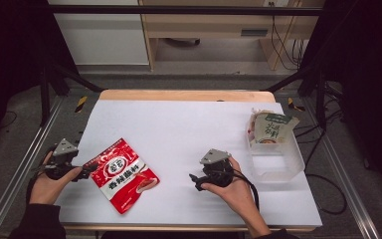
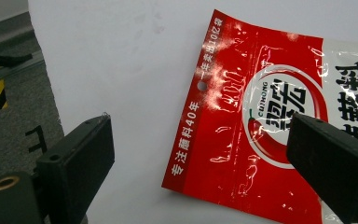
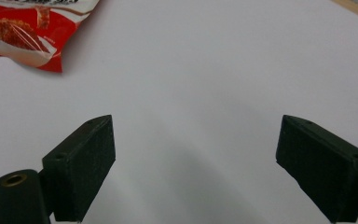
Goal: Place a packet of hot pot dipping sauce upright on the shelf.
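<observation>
A red and white seasoning packet (image 1: 123, 174) lies flat on the white table sheet (image 1: 189, 129) at the front left. My left gripper (image 1: 87, 169) sits at the packet's left edge, jaws wide open; in the left gripper view the red packet (image 2: 261, 116) lies between and under the jaws, with one jaw over its printed face. My right gripper (image 1: 195, 180) hovers low over bare sheet near the front middle, jaws open and pointing left toward the packet. The right gripper view has the packet's corner (image 3: 23, 35) at the top left, well beyond the open right gripper (image 3: 196, 154).
A clear plastic tub (image 1: 278, 159) stands at the right side of the sheet, with a green and white pouch (image 1: 271, 127) leaning in its far end. Metal rails run along both table sides. Cables trail on the floor at the right.
</observation>
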Motion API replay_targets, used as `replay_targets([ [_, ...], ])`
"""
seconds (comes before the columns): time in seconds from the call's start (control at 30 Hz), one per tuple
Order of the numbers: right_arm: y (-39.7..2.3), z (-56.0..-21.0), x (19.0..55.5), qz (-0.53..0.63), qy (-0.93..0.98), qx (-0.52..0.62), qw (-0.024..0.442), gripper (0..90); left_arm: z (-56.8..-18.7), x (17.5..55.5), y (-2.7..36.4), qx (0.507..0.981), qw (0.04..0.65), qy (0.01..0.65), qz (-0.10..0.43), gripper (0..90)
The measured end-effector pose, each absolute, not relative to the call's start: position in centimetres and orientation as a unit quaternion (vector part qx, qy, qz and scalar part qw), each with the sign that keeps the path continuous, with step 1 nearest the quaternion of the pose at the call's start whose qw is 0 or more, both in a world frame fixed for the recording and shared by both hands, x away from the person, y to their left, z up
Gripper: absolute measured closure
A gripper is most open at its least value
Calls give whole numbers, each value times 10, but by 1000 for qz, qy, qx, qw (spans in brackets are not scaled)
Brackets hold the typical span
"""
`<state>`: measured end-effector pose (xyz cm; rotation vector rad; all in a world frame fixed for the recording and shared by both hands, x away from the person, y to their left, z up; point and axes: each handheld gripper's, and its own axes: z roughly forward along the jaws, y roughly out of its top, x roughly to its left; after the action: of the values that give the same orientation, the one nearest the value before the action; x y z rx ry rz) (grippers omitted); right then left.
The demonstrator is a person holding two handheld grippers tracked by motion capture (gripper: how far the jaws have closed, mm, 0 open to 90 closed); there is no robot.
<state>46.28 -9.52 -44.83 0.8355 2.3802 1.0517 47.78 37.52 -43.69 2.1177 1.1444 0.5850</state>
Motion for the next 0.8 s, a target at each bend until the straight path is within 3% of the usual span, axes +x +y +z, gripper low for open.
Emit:
replay_targets([
  [0.8,-96,-461,465,349,865,302,196,142,-465,485,386,812,319,457,172,242],
])
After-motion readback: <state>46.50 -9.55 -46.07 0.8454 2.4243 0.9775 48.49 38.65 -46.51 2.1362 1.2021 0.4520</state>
